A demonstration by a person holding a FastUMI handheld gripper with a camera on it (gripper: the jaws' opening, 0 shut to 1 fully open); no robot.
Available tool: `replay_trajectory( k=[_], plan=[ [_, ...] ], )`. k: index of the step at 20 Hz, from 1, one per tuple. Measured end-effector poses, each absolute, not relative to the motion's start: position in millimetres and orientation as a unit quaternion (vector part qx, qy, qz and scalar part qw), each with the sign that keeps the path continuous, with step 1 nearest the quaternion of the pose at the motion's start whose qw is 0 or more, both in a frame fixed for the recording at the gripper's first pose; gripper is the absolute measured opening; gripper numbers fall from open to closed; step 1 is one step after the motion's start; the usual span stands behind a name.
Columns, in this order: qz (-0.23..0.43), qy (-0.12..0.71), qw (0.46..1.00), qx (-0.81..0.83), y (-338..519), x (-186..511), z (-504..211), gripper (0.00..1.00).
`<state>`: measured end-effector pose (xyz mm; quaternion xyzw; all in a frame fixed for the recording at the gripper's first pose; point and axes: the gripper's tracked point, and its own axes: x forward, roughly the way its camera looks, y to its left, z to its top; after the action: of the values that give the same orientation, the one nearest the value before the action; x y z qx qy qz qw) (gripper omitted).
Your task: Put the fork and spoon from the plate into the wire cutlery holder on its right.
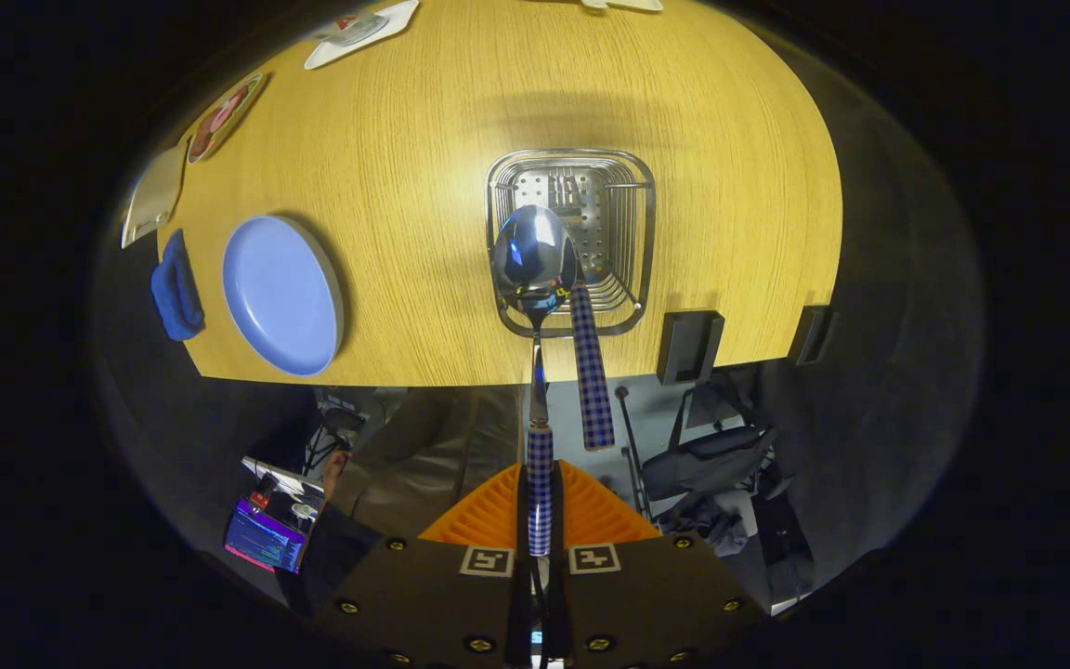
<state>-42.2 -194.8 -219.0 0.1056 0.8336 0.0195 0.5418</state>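
one piece, the fork (591,367), already leans in the holder (623,237) at centre frame; we have the gripper (540,520) pinching the spoon (535,255) by its handle, bowl over the holder's rim. next we judge: lower and release. the plate (280,293) sits bare at left.

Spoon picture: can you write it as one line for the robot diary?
tongs: shut on spoon | spoon: bowl over wire cutlery holder | fork: already in holder | plate: empty
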Motion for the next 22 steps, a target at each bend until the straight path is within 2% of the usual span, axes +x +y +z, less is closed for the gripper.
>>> replay_trajectory(
  k=[11,22],
  plan=[
    [0.009,0.855,0.499,0.136,-193,-31,-227,0.07],
    [0.031,0.883,0.451,0.124,-196,-18,-239,0.07]
  ],
)
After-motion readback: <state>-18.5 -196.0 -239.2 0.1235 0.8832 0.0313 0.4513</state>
